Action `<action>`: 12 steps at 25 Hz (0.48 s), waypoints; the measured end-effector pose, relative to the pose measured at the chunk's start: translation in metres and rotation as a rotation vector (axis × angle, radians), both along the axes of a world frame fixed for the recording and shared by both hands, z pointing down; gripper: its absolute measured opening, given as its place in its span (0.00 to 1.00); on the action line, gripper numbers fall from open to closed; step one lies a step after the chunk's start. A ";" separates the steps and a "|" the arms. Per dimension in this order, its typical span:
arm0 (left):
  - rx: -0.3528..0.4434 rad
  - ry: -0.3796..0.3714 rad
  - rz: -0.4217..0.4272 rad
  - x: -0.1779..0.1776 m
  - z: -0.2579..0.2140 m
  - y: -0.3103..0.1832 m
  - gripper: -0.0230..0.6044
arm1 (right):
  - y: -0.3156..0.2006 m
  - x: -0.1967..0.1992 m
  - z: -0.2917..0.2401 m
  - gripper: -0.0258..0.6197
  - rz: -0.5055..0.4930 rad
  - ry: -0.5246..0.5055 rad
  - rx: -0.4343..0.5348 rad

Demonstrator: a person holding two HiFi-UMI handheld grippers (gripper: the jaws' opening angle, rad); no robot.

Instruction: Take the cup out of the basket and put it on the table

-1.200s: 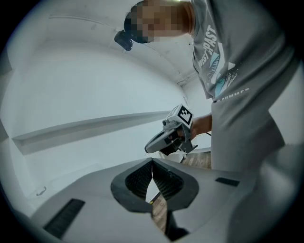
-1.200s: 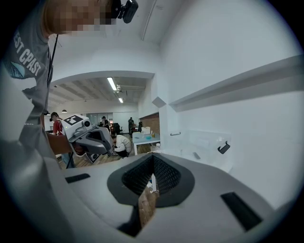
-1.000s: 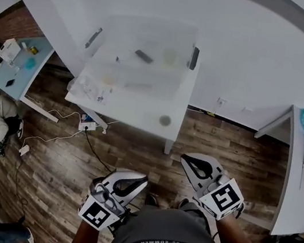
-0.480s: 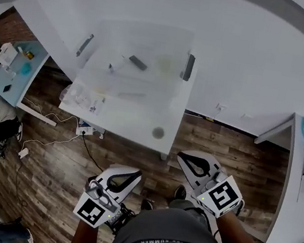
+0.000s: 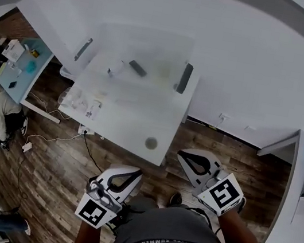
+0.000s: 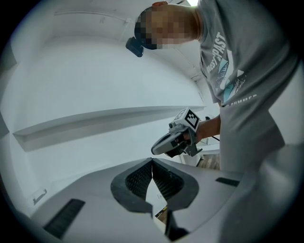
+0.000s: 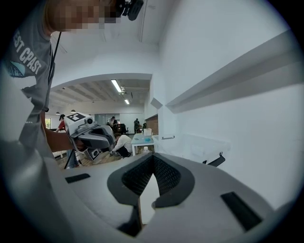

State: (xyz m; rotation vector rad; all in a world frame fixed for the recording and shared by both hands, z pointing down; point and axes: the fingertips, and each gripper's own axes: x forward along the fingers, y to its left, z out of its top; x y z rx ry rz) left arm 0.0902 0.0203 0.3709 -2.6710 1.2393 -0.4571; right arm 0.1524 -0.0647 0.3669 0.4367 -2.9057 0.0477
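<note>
Cup or not, a small round grey thing [image 5: 151,143] stood on the white bench [image 5: 128,122] by its near right corner, outside the basket [image 5: 155,37]. From above I could not tell whether it was the cup. The basket was a translucent, rectangular plastic tub with a dark handle at each end. It sat on the far half of the bench, against the white wall [image 5: 239,58]. A dark oblong piece [image 5: 137,68] and a pale smudge lay inside it. The bench top looked smooth and matte, and the floor [image 5: 64,155] below was wood plank.

Both tools were held on the near side of the bench, well apart from the basket. The left tool [image 5: 133,173] was near and left of the round thing, the right tool [image 5: 186,157] near and right of it. Each had a smooth grey shell and ribbed black pads [image 6: 138,179]. In the left gripper view the left tool's pads met at the tip with nothing between them. In the right gripper view the right tool was likewise closed and empty.
</note>
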 end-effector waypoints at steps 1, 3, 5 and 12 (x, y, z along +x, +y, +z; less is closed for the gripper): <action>-0.003 -0.007 0.000 0.001 0.001 -0.004 0.05 | -0.005 0.000 0.001 0.06 -0.005 0.001 0.003; -0.012 -0.021 -0.001 -0.004 0.003 -0.011 0.05 | -0.013 -0.004 0.002 0.06 -0.009 -0.003 0.002; -0.009 -0.016 -0.003 -0.014 0.003 -0.022 0.05 | -0.022 -0.011 0.003 0.06 0.000 -0.006 -0.004; 0.012 -0.019 0.062 -0.059 -0.002 -0.066 0.05 | -0.058 -0.048 -0.006 0.06 0.075 -0.021 0.011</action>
